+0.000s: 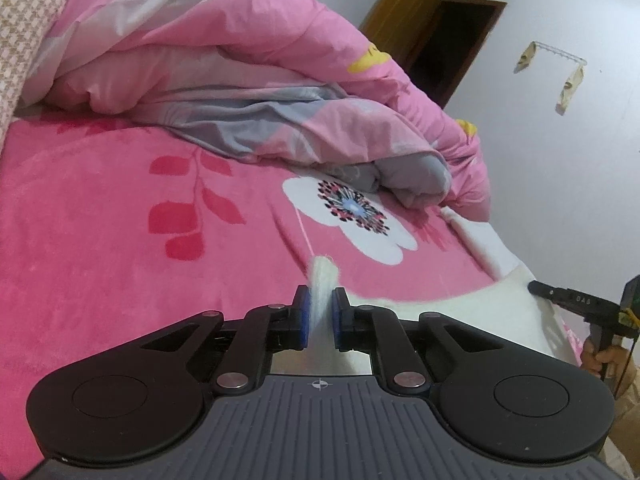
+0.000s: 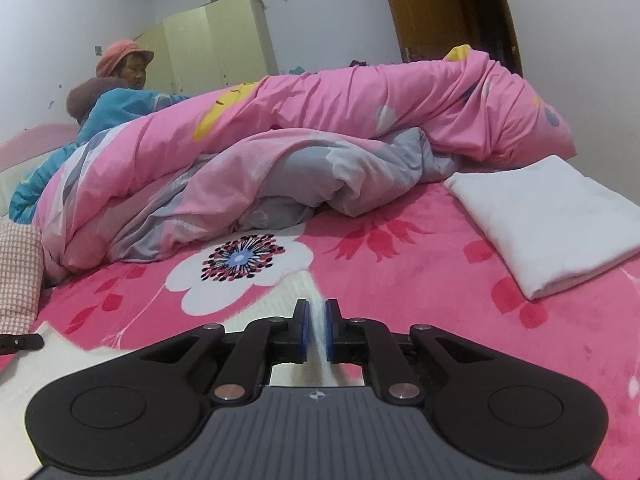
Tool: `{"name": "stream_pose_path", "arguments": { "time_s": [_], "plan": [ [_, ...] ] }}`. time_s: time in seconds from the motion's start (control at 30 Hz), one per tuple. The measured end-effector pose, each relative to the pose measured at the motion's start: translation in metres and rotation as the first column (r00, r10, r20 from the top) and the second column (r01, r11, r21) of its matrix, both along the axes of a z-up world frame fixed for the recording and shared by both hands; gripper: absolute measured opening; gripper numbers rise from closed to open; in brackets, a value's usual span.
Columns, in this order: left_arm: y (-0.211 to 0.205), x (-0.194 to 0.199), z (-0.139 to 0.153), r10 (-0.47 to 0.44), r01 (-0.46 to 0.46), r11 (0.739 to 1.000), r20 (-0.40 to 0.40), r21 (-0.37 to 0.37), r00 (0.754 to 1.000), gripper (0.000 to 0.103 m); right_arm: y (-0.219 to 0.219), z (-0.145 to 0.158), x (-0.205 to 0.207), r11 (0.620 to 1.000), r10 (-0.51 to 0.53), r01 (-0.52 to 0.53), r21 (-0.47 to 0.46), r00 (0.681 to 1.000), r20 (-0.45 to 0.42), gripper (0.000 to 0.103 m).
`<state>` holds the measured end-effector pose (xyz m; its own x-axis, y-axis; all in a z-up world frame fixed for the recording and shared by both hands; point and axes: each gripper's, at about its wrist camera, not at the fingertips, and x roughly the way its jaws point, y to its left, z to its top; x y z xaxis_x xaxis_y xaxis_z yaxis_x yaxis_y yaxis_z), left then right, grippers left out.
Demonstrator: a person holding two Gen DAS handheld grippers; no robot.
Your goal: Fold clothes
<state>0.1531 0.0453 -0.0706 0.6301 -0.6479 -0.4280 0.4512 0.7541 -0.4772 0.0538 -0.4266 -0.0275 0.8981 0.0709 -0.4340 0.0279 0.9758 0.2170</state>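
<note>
A: On the bed, left wrist view: the left gripper (image 1: 319, 312) is closed on a pinch of the white fluffy garment (image 1: 460, 312). The blue pads (image 1: 305, 318) press the fabric from both sides, and a tuft stands up above them.

B: Location of the remaining fabric?

A: It runs rightward from the pinch, lying flat on the pink floral blanket (image 1: 120, 220) toward the bed's right edge. The right gripper (image 1: 538, 289) enters at that edge, its tip over the garment, with a hand (image 1: 606, 358) on its handle. In this view its jaw state cannot be told.

B: Background?

A: A bunched pink and grey duvet (image 1: 240, 80) lies beyond the white flower print (image 1: 352, 216). A wooden door (image 1: 424, 20) stands behind it.

B: Right wrist view?

A: The right gripper (image 2: 317, 330) is clamped on a fold of the same white fluffy garment (image 2: 276, 300), which spreads leftward across the blanket (image 2: 440, 300). The left gripper's tip (image 2: 20, 342) shows at the left edge, at the garment's far end.

B: Other items?

A: A folded white cloth (image 2: 552, 220) rests on the blanket at right, well apart from the gripper. A person in a blue jacket (image 2: 112, 116) and pink hat sits behind the duvet (image 2: 320, 120), near a pale wardrobe (image 2: 216, 44)
</note>
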Motion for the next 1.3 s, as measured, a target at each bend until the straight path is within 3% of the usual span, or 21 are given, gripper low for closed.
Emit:
{"name": "stream_pose_path", "arguments": {
  "time_s": [0.6,0.8,0.9,1.0,1.07,1.13,1.3],
  "plan": [
    [-0.011,0.024,-0.005,0.006,-0.006,1.0,-0.032,0.013,0.999,0.01,-0.019,-0.015,0.014,0.998,-0.034,0.036,0.051,0.999,-0.034,0.007],
    [-0.01,0.033,-0.023,0.005,-0.002,1.0,-0.104,0.028,0.995,0.011,-0.021,-0.026,0.025,0.997,-0.037,0.042,0.057,0.994,-0.1,0.008],
    [-0.006,0.037,-0.028,0.006,-0.004,1.0,-0.139,0.012,0.99,0.016,-0.022,-0.035,0.034,0.997,-0.036,0.048,0.063,0.982,-0.184,0.01],
    [0.0,0.036,-0.028,0.018,-0.022,1.0,-0.167,-0.019,0.986,0.023,-0.026,-0.032,0.033,0.994,-0.058,0.076,0.079,0.976,-0.211,0.026],
    [0.006,0.034,-0.025,0.04,-0.047,0.998,-0.177,-0.032,0.983,0.031,-0.03,-0.022,0.02,0.989,-0.098,0.117,0.089,0.976,-0.193,0.038],
    [0.015,0.024,-0.016,0.097,-0.102,0.995,-0.156,-0.023,0.983,0.045,-0.035,-0.008,-0.001,0.985,-0.124,0.142,0.096,0.978,-0.168,0.041],
    [0.042,-0.016,0.016,0.191,-0.198,0.977,-0.095,-0.076,0.977,0.059,-0.06,0.02,-0.073,0.953,-0.229,0.247,0.173,0.966,-0.116,0.043]
  ]
}}
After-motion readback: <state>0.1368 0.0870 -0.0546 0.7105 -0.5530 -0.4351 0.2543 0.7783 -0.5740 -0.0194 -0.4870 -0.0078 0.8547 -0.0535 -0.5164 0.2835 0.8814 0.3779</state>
